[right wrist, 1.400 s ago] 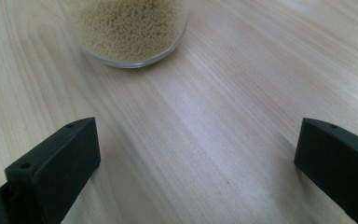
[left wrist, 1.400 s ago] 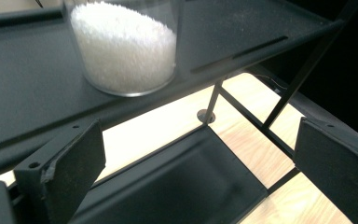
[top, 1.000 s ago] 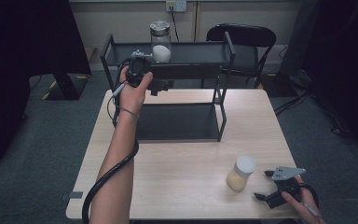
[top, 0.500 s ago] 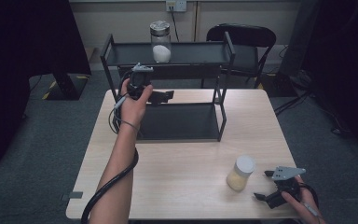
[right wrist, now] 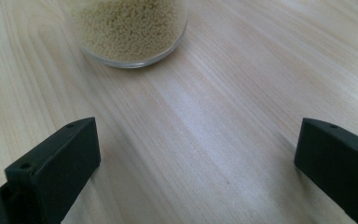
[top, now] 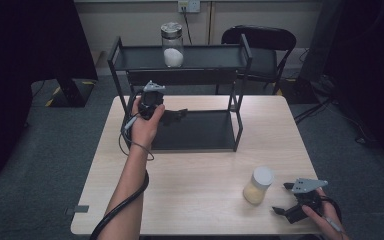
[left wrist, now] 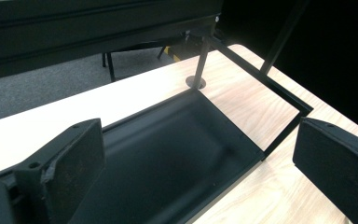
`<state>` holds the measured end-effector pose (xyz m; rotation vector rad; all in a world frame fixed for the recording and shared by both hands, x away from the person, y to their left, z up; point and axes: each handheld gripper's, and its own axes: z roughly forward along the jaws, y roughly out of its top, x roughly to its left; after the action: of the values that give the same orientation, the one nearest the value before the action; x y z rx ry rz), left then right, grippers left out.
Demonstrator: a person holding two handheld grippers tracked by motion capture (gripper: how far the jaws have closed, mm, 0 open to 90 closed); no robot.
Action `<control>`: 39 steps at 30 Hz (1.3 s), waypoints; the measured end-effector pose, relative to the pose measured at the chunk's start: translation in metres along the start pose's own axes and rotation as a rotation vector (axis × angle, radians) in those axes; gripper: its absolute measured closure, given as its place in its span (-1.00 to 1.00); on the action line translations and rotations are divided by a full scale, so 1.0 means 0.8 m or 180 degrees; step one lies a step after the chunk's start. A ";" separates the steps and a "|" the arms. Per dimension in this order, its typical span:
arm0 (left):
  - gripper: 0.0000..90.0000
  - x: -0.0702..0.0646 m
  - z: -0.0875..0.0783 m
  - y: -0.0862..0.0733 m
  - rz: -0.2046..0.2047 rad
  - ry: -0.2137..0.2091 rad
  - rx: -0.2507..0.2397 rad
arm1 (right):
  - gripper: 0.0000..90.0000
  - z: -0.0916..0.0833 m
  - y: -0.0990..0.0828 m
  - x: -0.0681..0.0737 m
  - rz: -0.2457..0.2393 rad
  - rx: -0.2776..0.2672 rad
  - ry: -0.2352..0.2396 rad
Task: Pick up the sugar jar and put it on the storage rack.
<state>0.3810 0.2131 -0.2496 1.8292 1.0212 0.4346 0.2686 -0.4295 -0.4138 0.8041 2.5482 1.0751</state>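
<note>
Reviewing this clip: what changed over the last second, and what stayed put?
The left gripper drew back from the top shelf and came down toward the person; it now hangs open and empty over the rack's lower tray. The jar of white powder stays on the top shelf. The jar of yellow grains and the open right gripper beside it did not move.

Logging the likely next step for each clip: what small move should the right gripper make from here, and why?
Probably ease the right gripper forward toward the jar of yellow grains. Its fingers are wide open with nothing between them, and the jar stands upright on the table just ahead, slightly left of their centre line. The left gripper is open at the rack's lower shelf; a jar of white powder already stands on top.
</note>
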 end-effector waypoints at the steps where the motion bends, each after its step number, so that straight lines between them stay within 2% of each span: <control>1: -0.96 0.000 0.000 -0.003 -0.0006 -0.0007 0.0002 | -1.00 0.000 0.000 0.000 0.0000 0.0000 0.0000; 6: -0.96 0.000 0.003 -0.018 -0.0006 -0.0005 0.0033 | -1.00 0.000 0.000 0.000 -0.0002 0.0000 0.0000; 21: -0.96 -0.001 0.021 -0.064 -0.0015 -0.0112 0.0108 | -1.00 0.000 0.000 0.000 -0.0001 0.0002 0.0001; 39: -0.96 0.003 0.032 -0.119 -0.0100 -0.0144 0.0158 | -1.00 0.000 0.000 0.000 -0.0001 0.0003 0.0001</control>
<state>0.3558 0.2181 -0.3446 1.8562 1.0364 0.3503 0.2687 -0.4295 -0.4137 0.8037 2.5493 1.0742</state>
